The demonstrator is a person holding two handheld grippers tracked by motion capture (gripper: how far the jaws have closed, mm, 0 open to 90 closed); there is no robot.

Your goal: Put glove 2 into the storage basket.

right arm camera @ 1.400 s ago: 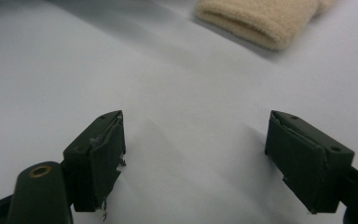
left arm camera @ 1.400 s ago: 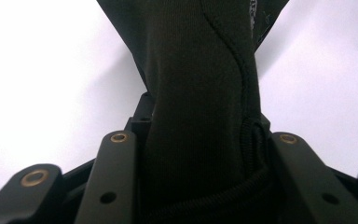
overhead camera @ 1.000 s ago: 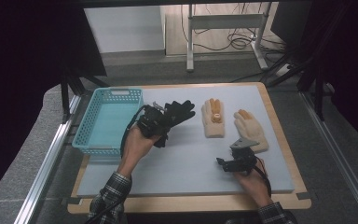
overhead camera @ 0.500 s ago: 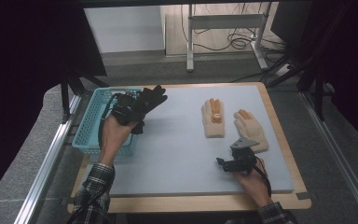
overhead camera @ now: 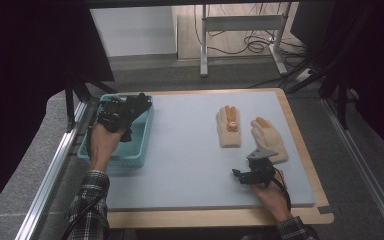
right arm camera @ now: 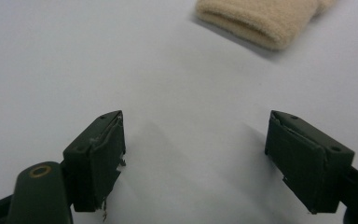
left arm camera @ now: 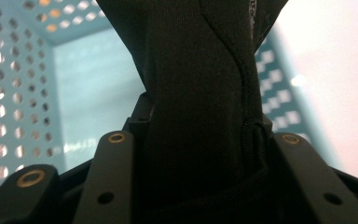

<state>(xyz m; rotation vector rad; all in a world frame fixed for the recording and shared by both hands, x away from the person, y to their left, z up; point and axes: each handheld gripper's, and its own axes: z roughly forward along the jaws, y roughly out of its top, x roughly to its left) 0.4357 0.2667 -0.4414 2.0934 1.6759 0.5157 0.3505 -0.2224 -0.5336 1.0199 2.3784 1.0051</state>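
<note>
A: Since a second ago the left gripper point(overhead camera: 122, 112) has carried the black glove point(overhead camera: 136, 104) from the middle of the mat point(overhead camera: 180, 165) across to the blue basket point(overhead camera: 147, 131) at the mat's left edge. The right gripper point(overhead camera: 252, 175) has kept its place near the front right corner.

B: And from above now?

A: The black glove hangs over the basket's far right corner, held above it, part of it past the rim. Two tan gloves point(overhead camera: 229, 126) lie side by side toward the right edge, the nearer one point(overhead camera: 268, 139) just beyond the right gripper.

B: The left gripper view?

A: Its jaws are clamped on the black glove point(left arm camera: 200, 93), the cloth bunched between them. The basket's perforated wall point(left arm camera: 9, 102) shows behind on the left, and another wall on the right.

B: The right gripper view?

A: Jaws stand wide apart with bare mat point(right arm camera: 74, 56) between them, a tan cuff point(right arm camera: 261, 23) ahead, untouched.

B: Risks?

A: Released here, I judge the glove may drape over the rim, because it sits near the corner. A jaw could also catch the wall and shove the light basket toward the mat's left edge.

B: Room?

A: The basket's inside looks empty, and the mat's middle lies open between both hands.
</note>
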